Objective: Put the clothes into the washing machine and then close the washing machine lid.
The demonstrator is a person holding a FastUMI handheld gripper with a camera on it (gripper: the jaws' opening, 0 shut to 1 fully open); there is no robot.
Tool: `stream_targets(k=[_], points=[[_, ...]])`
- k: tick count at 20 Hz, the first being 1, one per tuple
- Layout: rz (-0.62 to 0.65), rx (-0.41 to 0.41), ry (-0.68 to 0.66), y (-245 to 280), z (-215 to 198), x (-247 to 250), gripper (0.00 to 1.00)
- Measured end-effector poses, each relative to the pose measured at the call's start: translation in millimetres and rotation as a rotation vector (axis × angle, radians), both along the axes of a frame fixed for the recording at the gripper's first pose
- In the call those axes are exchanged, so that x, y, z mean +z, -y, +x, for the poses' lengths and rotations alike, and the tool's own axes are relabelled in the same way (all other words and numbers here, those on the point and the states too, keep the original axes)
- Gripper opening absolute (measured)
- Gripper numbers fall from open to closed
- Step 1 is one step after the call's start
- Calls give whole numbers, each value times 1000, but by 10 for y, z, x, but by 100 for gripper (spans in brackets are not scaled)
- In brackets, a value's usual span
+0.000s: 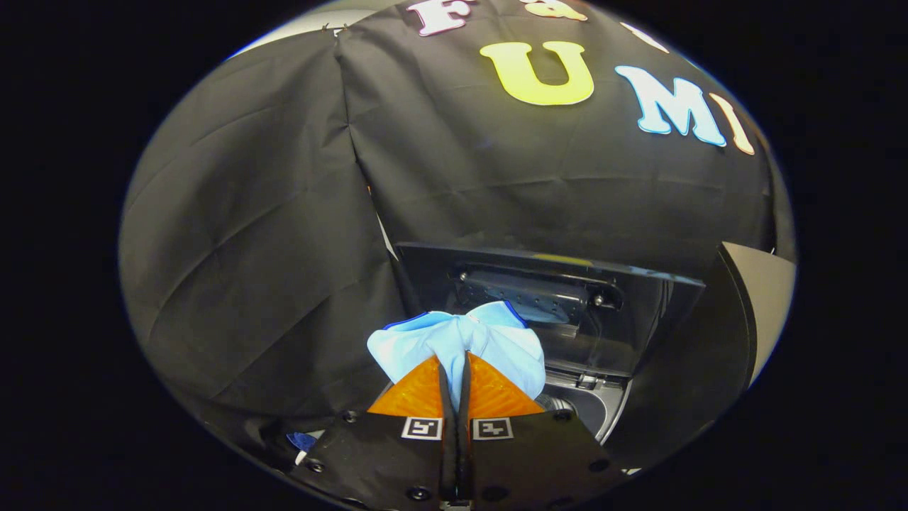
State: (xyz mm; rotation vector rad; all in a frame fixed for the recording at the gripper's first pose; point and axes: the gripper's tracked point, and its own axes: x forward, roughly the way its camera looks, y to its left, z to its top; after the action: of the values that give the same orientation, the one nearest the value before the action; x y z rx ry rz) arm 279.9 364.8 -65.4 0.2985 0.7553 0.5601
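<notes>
My gripper (454,362) is shut on a light blue garment (461,341) with dark blue trim, which bunches up above and around the fingertips. Just beyond it stands the washing machine's raised lid (553,284), dark and see-through, propped upright. Below and to the right of the fingers lies the machine's grey top with part of the drum opening (589,404). The garment hangs over the left side of that opening.
Black cloth walls (284,248) close in behind and to the left of the machine. A pale panel (766,298) stands at the far right. A small blue scrap (301,440) lies left of the gripper body.
</notes>
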Motion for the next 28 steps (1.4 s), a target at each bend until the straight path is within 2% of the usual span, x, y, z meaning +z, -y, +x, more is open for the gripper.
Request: stream_targets(k=[12, 18, 28], points=[[-38, -32, -48, -9, 5, -615, 2], [-61, -40, -117, -104, -36, -993, 2], [-89, 1, -163, -231, -168, -1371, 2]])
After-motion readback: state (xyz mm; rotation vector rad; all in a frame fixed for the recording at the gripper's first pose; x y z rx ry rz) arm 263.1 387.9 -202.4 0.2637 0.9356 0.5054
